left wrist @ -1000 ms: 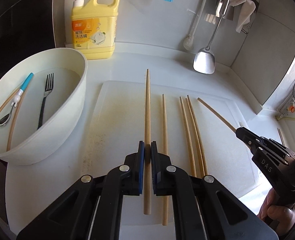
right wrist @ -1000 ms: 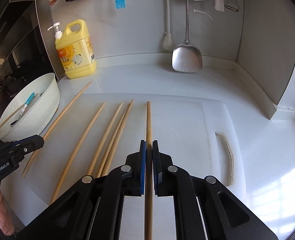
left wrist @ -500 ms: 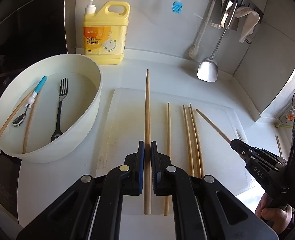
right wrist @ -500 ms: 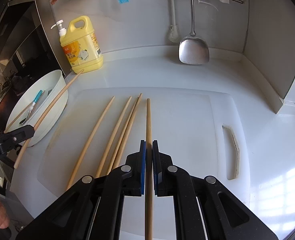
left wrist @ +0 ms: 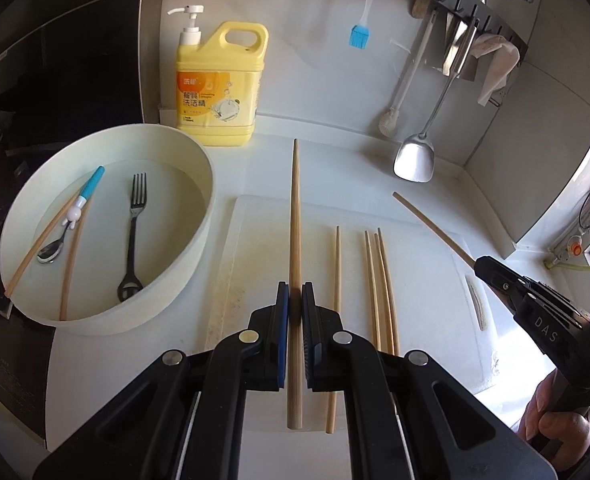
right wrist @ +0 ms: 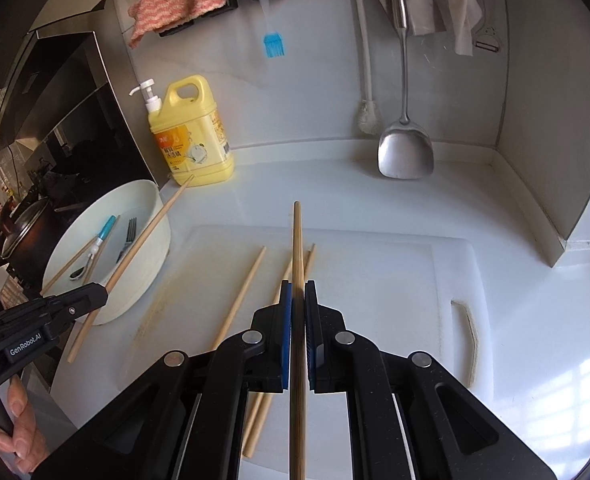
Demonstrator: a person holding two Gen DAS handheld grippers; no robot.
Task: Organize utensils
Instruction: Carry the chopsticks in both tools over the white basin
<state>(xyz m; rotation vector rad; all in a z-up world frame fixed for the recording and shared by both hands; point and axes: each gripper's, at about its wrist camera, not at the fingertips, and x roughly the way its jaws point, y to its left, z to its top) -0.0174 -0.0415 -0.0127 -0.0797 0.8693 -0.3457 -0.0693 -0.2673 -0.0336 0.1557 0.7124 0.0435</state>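
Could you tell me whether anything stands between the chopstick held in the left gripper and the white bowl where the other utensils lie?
Nothing visible does. The left gripper holds its chopstick lifted over the cutting board, and the white bowl sits open just to its left, rim unobstructed.

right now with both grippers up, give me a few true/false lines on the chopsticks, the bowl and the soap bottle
1. Each gripper is shut on one chopstick. True: the left gripper pinches the left chopstick and the right gripper pinches the right chopstick.
2. The bowl holds a fork. True.
3. The bowl is free of chopsticks. False: two bowl chopsticks lie in it beside a blue-handled spoon.
4. Four loose chopsticks lie on the board. True.
5. The soap bottle is lying on its side. False: it stands upright by the wall.
6. The spatula lies on the board. False: it hangs against the wall.
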